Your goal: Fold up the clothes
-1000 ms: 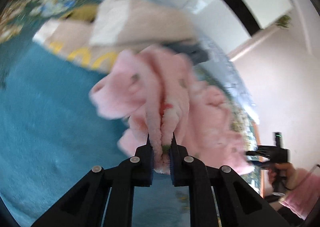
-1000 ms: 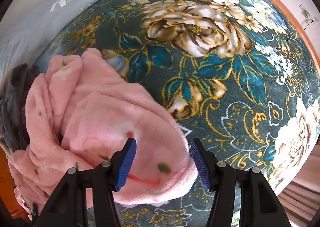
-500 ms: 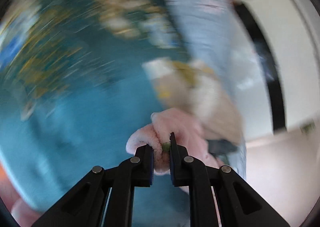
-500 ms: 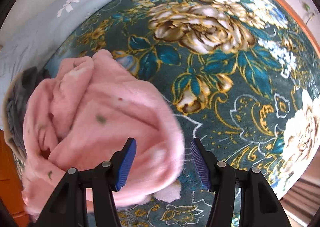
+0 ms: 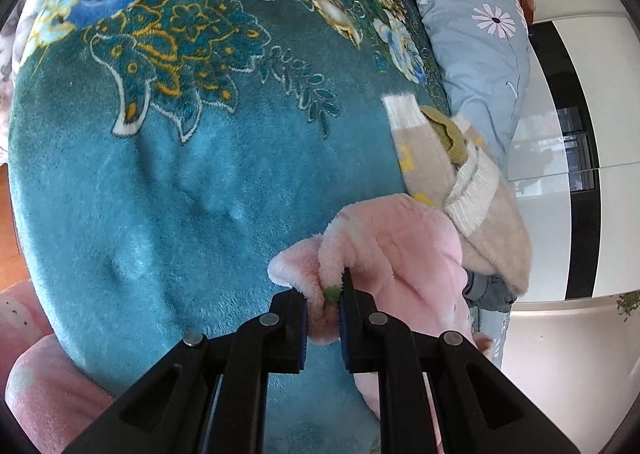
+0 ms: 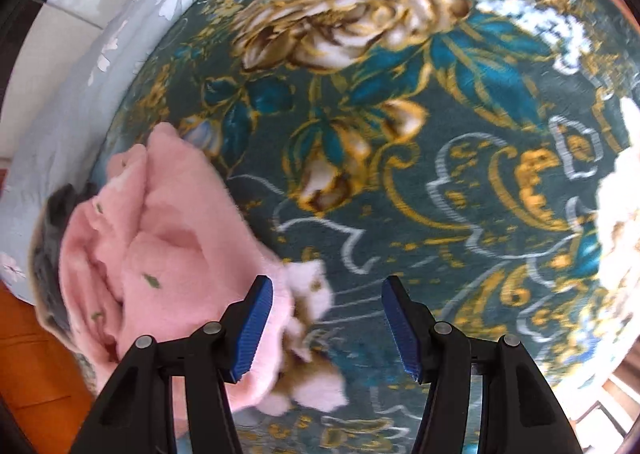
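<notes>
A fluffy pink garment [image 5: 396,246] lies bunched on a teal floral blanket [image 5: 168,182]. My left gripper [image 5: 324,294] is shut on its hem, low over the blanket. In the right wrist view the pink garment [image 6: 160,254] lies to the left, its edge against my left finger. My right gripper [image 6: 326,318] is open and empty above the blanket [image 6: 440,174], with bare blanket between the fingers.
A beige knit sweater [image 5: 452,174] with a white cuff lies behind the pink garment. A dark grey garment [image 5: 488,292] sits under it and shows in the right wrist view [image 6: 52,230]. A light-blue daisy pillow [image 5: 480,46] lies at the far right. More pink cloth [image 5: 36,374] sits lower left.
My left gripper swung round with the pink hem and dropped it low over the blanket. The garment slid left out from between my right gripper's open fingers.
</notes>
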